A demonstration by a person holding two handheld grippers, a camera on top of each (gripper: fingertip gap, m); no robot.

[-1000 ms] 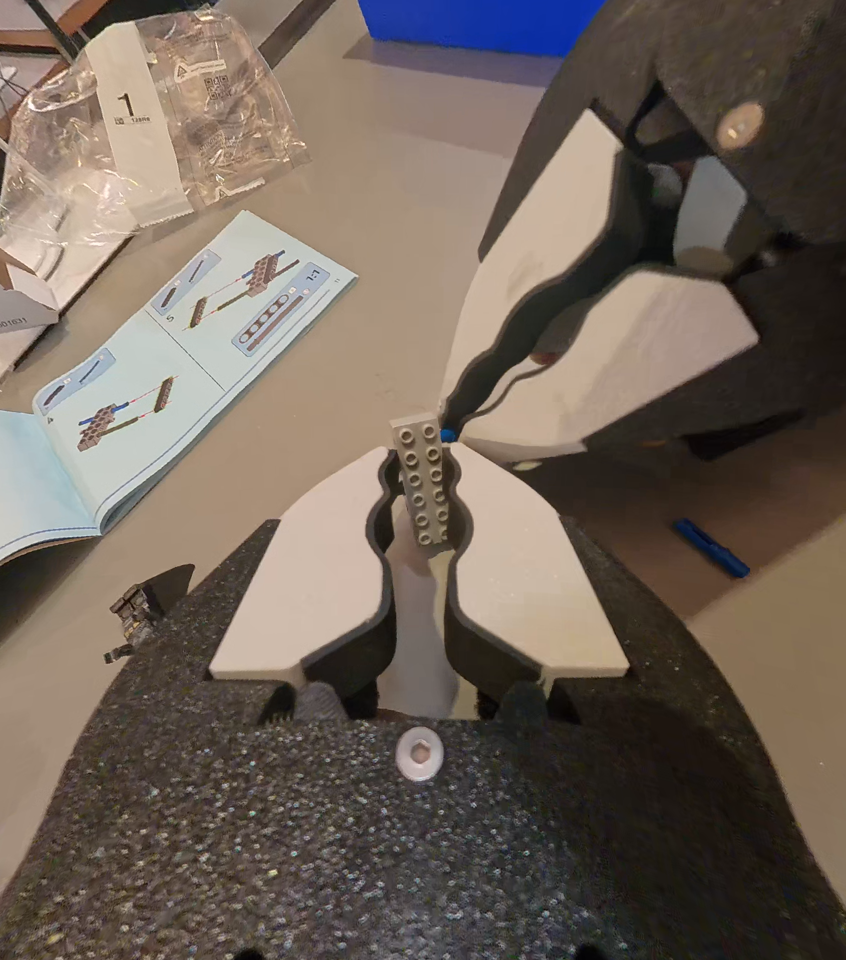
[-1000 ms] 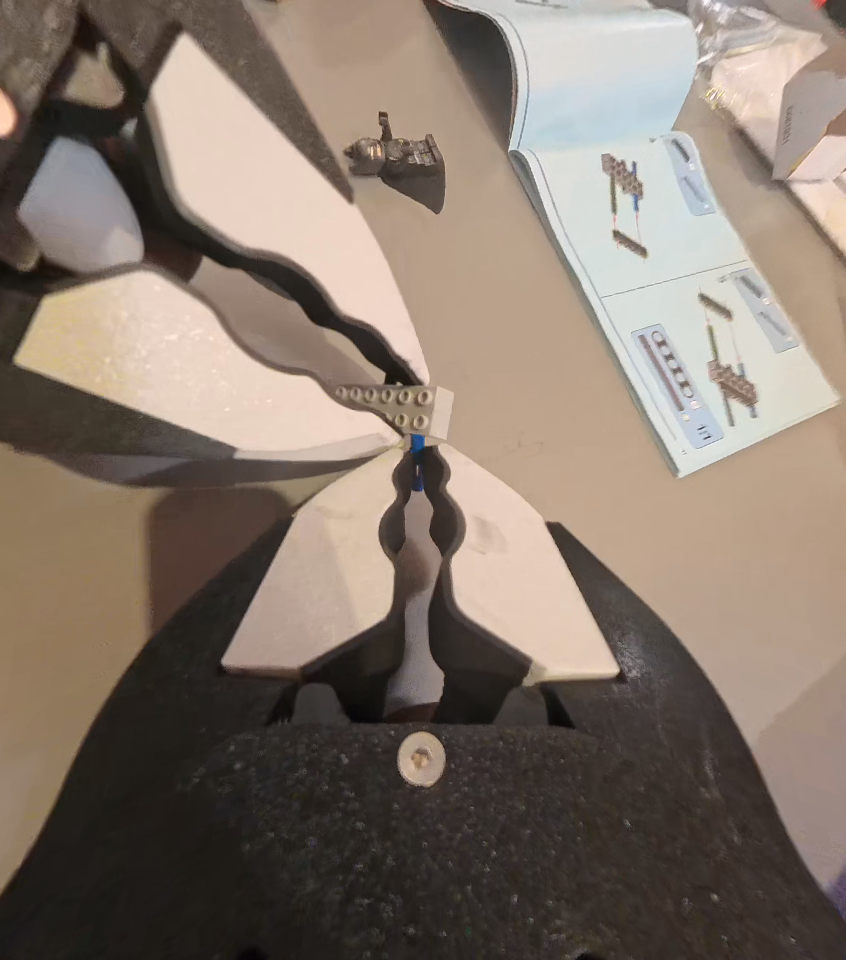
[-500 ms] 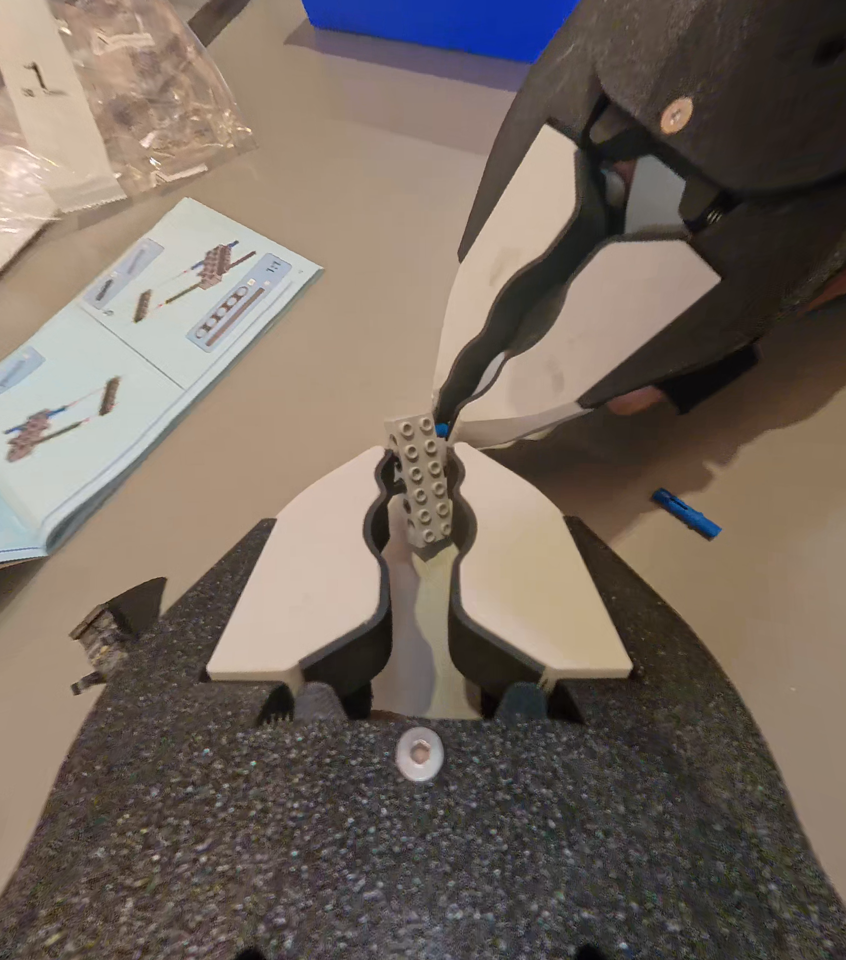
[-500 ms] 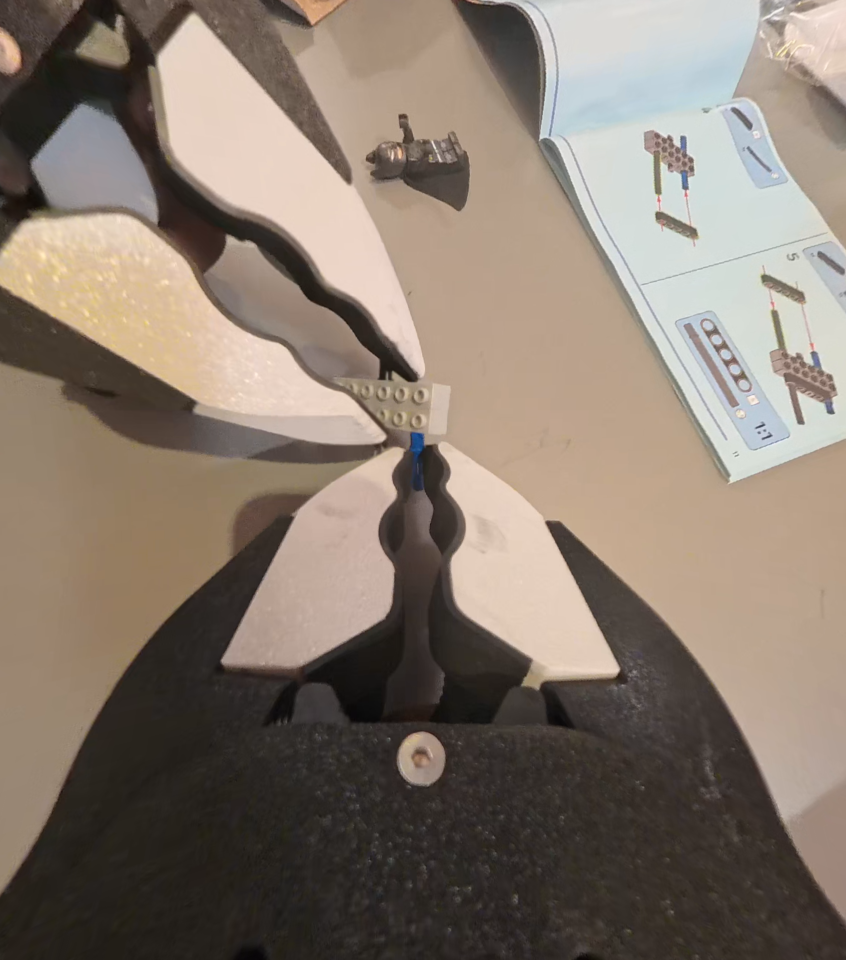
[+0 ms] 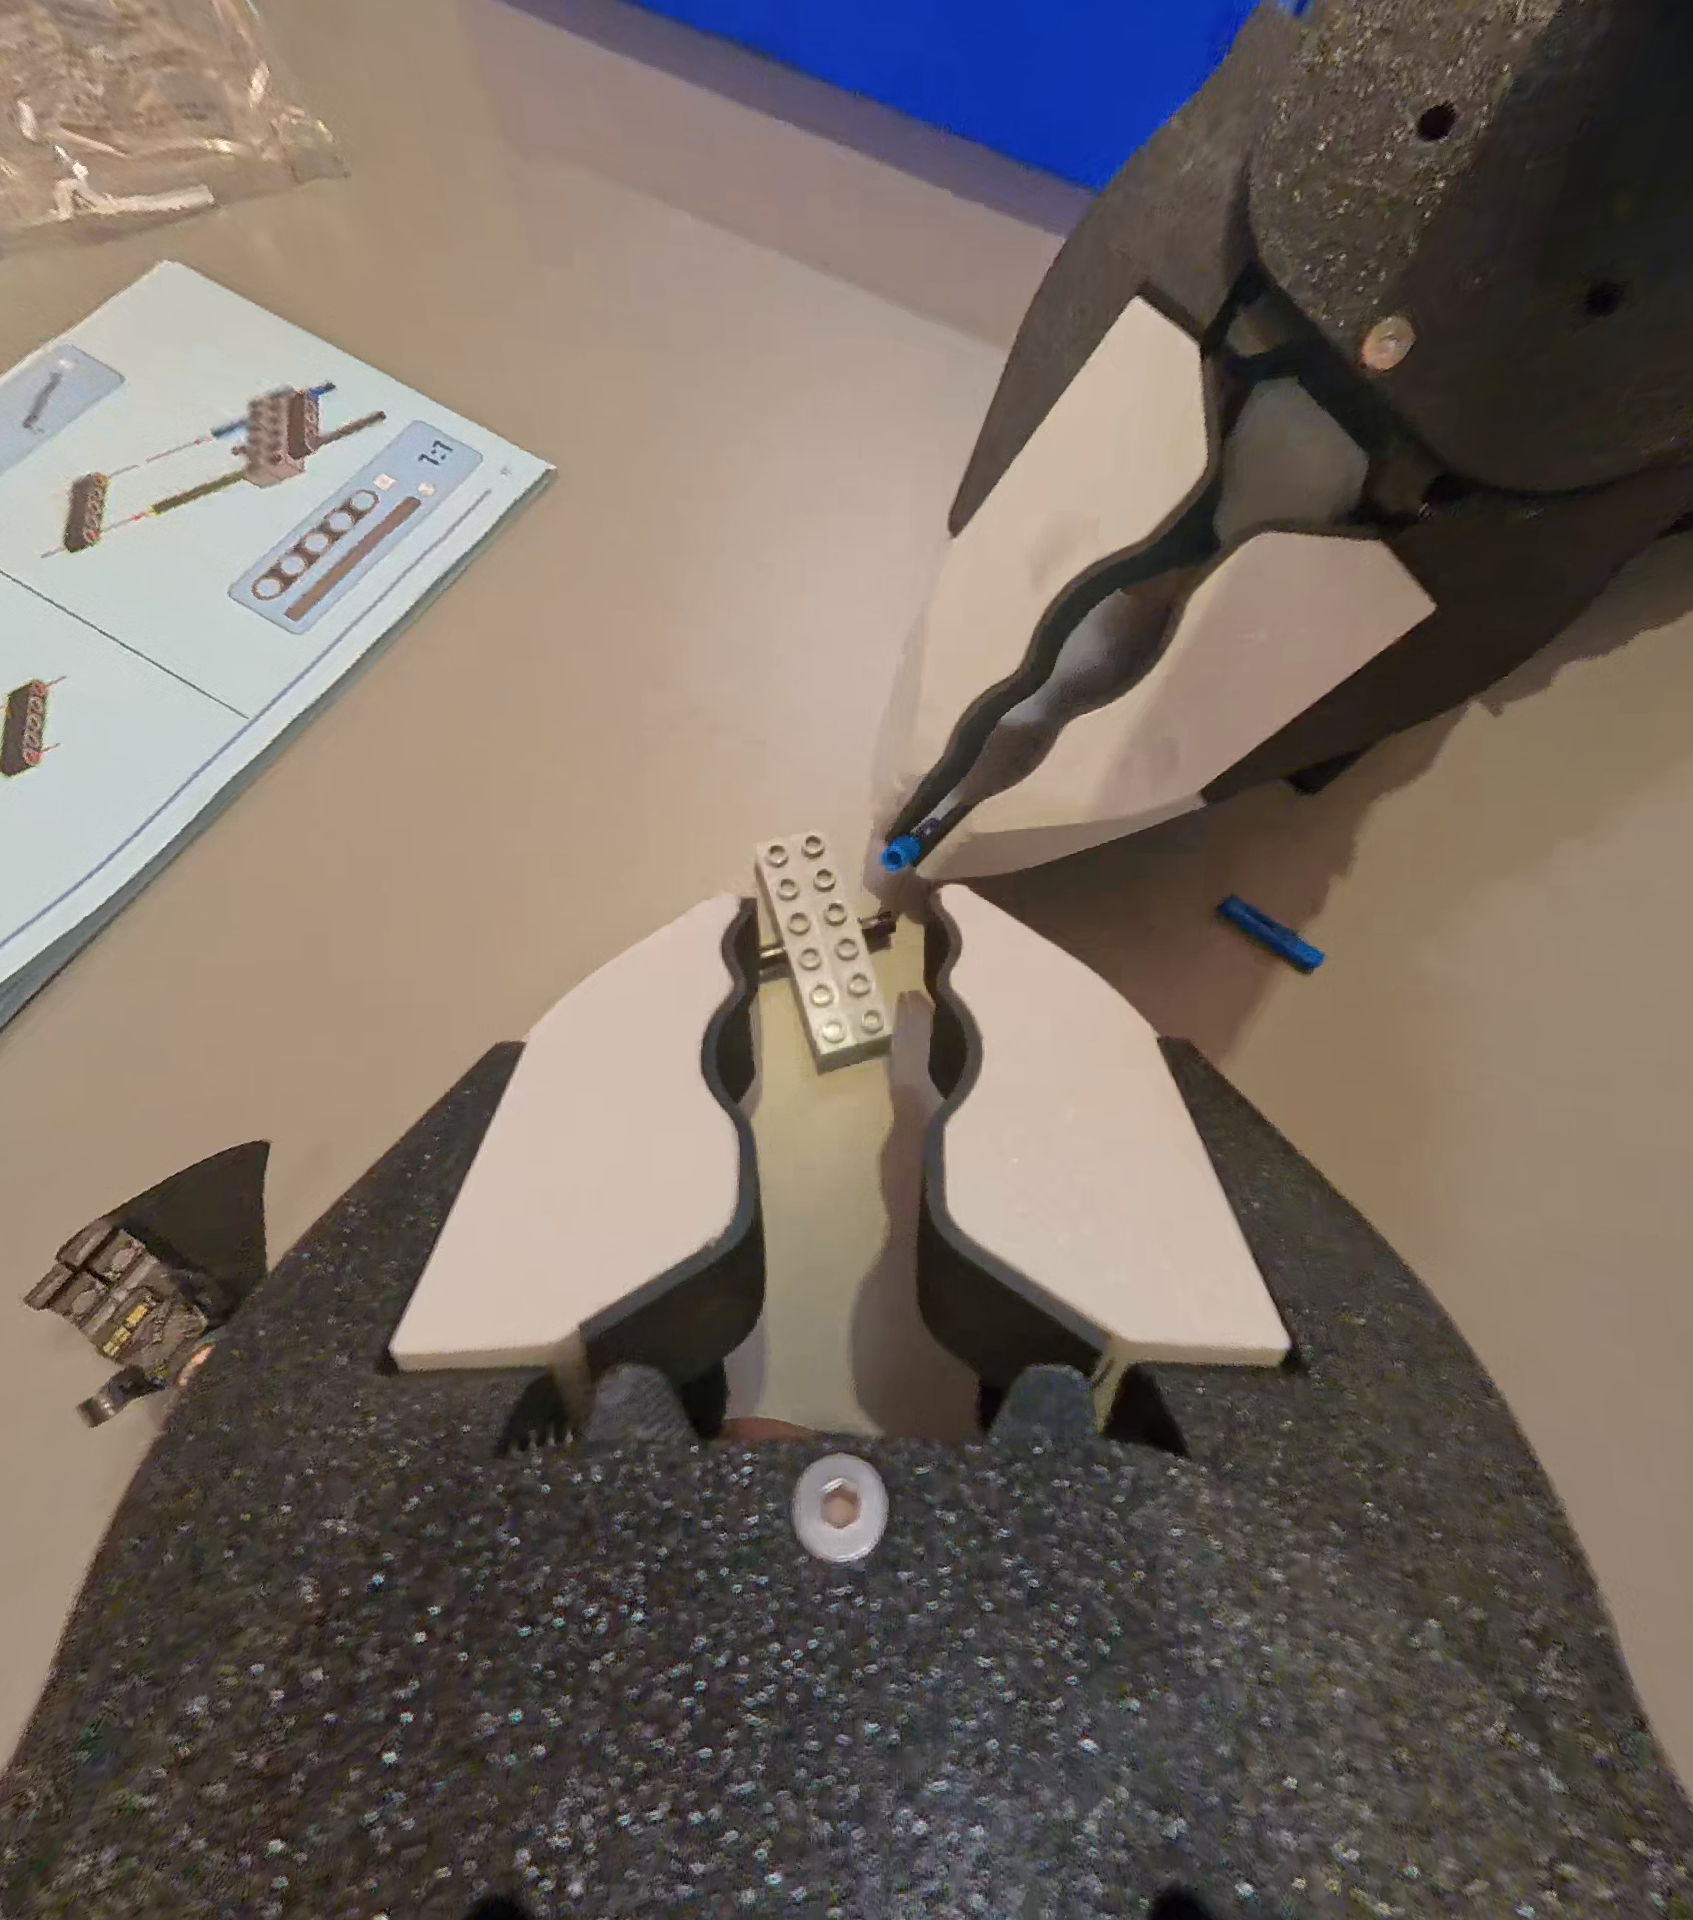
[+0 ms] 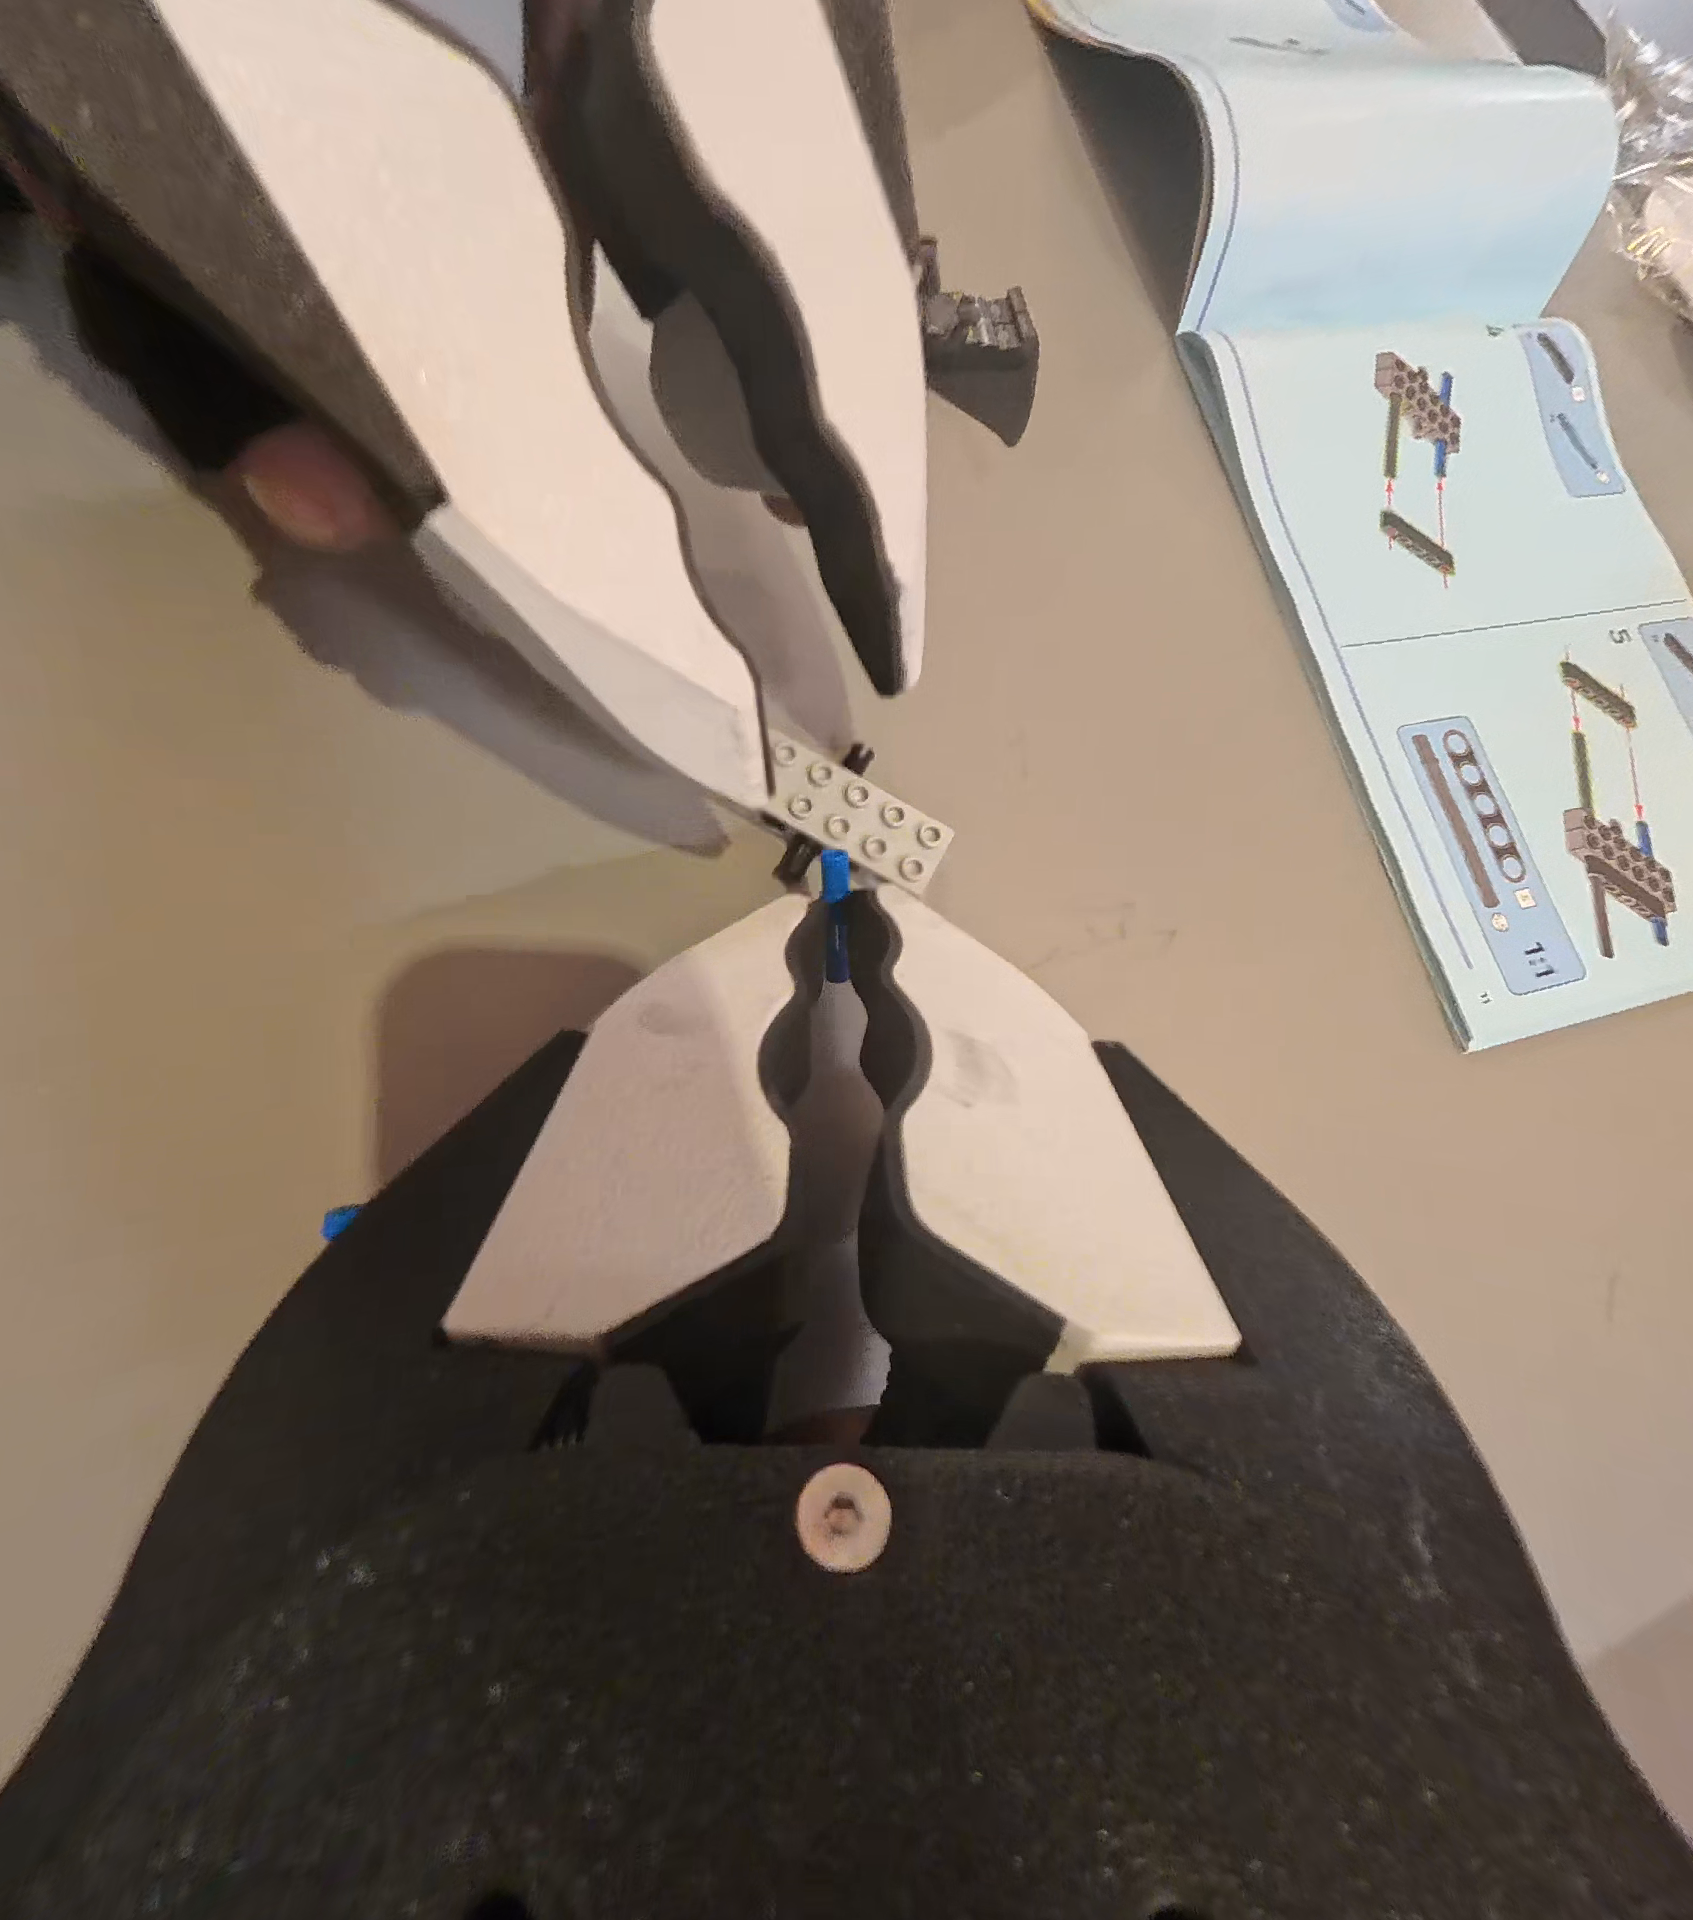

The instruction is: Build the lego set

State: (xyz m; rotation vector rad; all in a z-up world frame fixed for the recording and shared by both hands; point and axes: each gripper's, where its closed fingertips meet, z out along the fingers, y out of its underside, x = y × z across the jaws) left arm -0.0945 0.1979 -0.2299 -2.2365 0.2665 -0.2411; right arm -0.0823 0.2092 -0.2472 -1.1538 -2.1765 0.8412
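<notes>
Above the worktop [image 5: 717, 520], left tongs [image 5: 837, 914] stood wide around the grey brick [image 5: 826, 961], unpressed; right tongs [image 6: 837, 914] pinched a blue pin [image 6: 834, 883]. A nudge might topple the brick.

- The left gripper [image 5: 837, 914] has a body of black speckled foam-like material, broad and rounded, narrowing toward the fingers.
- Its two fingers [image 5: 613, 1122] are flat pale-white plates with curved outer edges, lined inside with dark wavy pads.
- A round silver washer with a hex screw [image 5: 839, 1507] sits at the centre of the body, behind the fingers.
- The right gripper [image 6: 837, 914] has the same build: black grainy shell, pale fingers [image 6: 1018, 1153] with faint grey smudges, dark scalloped pads.
- Its own centre screw [image 6: 843, 1527] looks duller, tan-toned.
- Small round holes mark the shell seen from outside [image 5: 1434, 120].
</notes>
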